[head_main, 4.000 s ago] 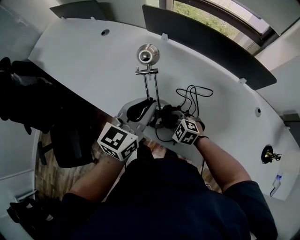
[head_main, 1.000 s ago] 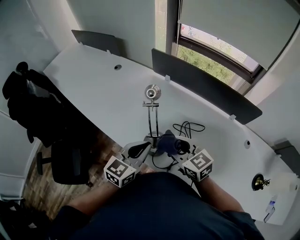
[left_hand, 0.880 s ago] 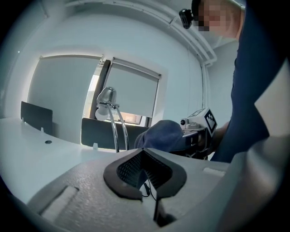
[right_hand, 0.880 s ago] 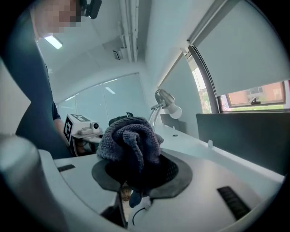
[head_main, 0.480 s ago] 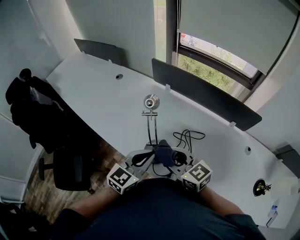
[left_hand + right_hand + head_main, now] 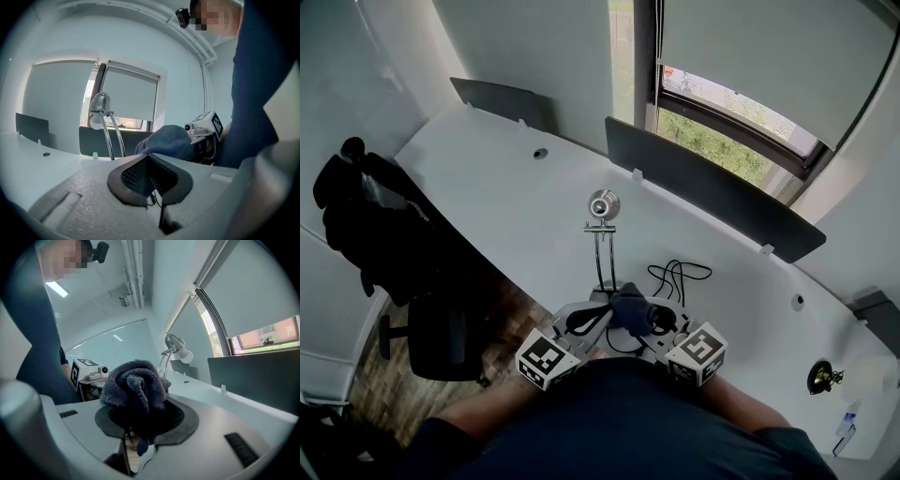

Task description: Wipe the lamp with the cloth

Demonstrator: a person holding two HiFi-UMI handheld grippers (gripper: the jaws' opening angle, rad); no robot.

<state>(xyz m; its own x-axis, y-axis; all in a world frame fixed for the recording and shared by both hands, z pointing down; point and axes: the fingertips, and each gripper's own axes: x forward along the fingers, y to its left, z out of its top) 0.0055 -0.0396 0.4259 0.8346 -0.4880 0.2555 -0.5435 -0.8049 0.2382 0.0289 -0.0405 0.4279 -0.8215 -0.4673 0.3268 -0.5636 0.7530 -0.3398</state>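
The lamp stands on the white desk [image 6: 487, 187], with its chrome head [image 6: 603, 204] on thin twin rods [image 6: 604, 258]. It also shows in the left gripper view as the lamp [image 6: 101, 104] and in the right gripper view as the lamp [image 6: 177, 346]. A bunched dark blue cloth [image 6: 629, 308] sits just right of the rods' foot. My right gripper [image 6: 651, 322] is shut on this cloth [image 6: 135, 383]. My left gripper [image 6: 584, 320] is shut with nothing in it, its pads [image 6: 151, 174] pressed together, just left of the cloth [image 6: 168, 140].
A coiled black cable [image 6: 677, 273] lies right of the lamp. A dark divider panel [image 6: 712, 187] runs along the desk's far edge below the window. A black chair [image 6: 439, 339] and jacket [image 6: 356, 206] are at the left. A small brass object [image 6: 820, 376] sits far right.
Over four seconds the head view has pulled back from the desk. Both grippers have drawn a little nearer to the person, and the cloth stays in the right gripper beside the lamp's rods.
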